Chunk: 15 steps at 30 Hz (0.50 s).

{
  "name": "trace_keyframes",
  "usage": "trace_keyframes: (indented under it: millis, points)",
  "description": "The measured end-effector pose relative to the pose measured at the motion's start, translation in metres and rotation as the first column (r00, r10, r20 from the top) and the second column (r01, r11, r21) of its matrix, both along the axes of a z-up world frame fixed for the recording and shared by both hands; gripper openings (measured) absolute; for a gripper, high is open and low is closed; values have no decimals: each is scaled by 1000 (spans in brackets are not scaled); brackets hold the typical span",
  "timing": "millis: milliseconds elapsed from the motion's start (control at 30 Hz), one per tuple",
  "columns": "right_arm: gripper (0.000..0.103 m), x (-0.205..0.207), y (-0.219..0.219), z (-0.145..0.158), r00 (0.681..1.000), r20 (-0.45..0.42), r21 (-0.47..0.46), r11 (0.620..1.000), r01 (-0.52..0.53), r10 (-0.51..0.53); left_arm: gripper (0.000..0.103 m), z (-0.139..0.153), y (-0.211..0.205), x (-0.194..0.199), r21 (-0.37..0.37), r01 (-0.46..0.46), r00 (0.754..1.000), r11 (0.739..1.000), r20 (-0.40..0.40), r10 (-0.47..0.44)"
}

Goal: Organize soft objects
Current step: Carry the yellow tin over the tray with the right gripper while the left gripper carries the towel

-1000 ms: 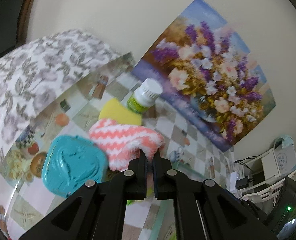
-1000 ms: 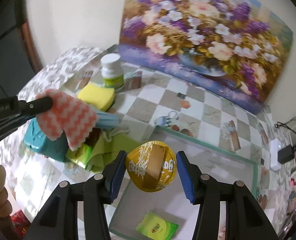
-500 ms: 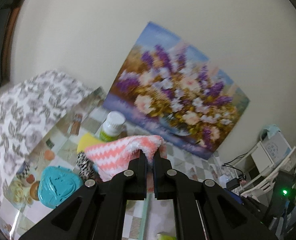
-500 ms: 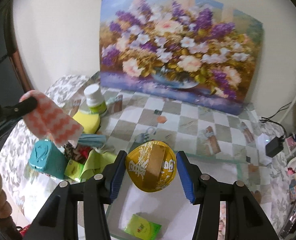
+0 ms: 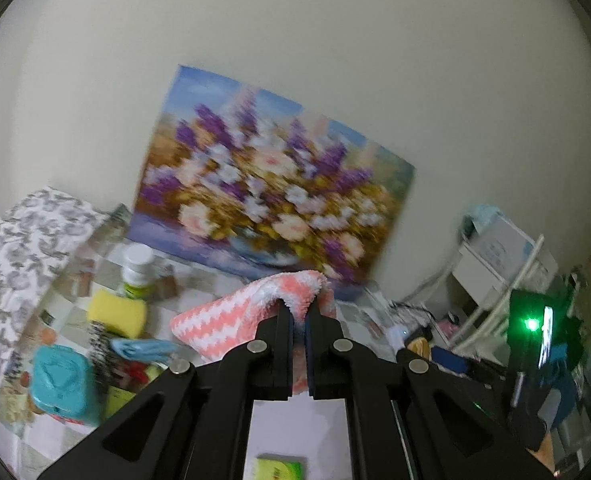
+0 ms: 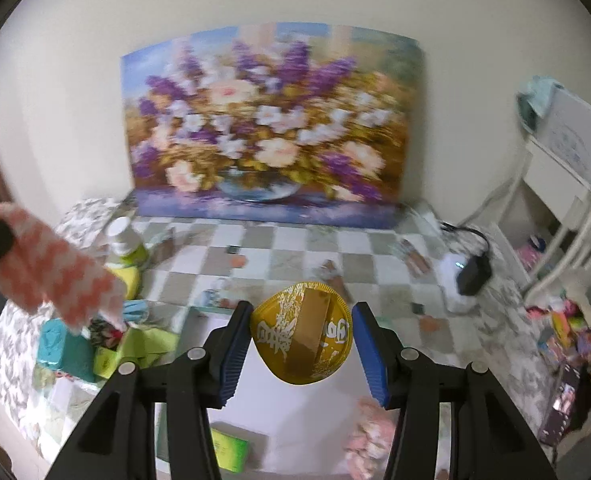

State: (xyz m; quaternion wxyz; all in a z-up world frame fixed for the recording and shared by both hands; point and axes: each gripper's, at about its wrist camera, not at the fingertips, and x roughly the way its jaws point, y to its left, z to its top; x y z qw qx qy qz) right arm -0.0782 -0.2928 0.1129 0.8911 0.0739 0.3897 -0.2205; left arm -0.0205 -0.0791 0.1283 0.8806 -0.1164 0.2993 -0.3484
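A pink-and-white zigzag cloth (image 5: pixel 223 320) hangs in the air, and my left gripper (image 5: pixel 299 312) is shut on its fluffy edge. From the right wrist view the same cloth (image 6: pixel 55 276) dangles at the left, above the pile of items. My right gripper (image 6: pixel 303 310) holds a round yellow packet (image 6: pixel 295 340) with gold print between its blue pads (image 6: pixel 237 340), above a white tray with a teal rim (image 6: pixel 203 310). A green packet (image 6: pixel 229 448) and a pink soft item (image 6: pixel 369 428) lie in the tray.
On the checked tabletop at the left lie a yellow sponge (image 5: pixel 115 312), a white-capped bottle (image 5: pixel 137 268), a teal box (image 5: pixel 63 380) and a blue mask (image 5: pixel 143 348). A flower painting (image 6: pixel 271 120) leans on the back wall. A black charger (image 6: pixel 471 276) and a white shelf (image 6: pixel 567 184) are at the right.
Both grippers have risen and drawn back from the table. The cloth has been carried up and to the right, away from the pile. The yellow packet stays gripped.
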Motion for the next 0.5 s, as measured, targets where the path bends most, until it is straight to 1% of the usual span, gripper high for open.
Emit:
trace_keyframes:
  millis: [100, 267, 367, 500]
  points:
    - [54, -9, -19, -5, 998, -32, -10, 998, 57, -58, 4, -8, -21, -8, 32, 43, 999, 999, -17, -42]
    - [54, -23, -42, -12, 989, -82, -43, 992, 121, -124, 4, -20, -55, -22, 86, 112, 994, 990, -30, -109]
    - [54, -29, -55, -19, 985, -94, -18, 990, 143, -144, 4, -27, -68, -27, 107, 142, 989, 984, -49, -138]
    - [54, -31, -66, -31, 980, -122, 13, 987, 158, -155, 4, -39, -84, -30, 154, 168, 984, 974, -82, -156]
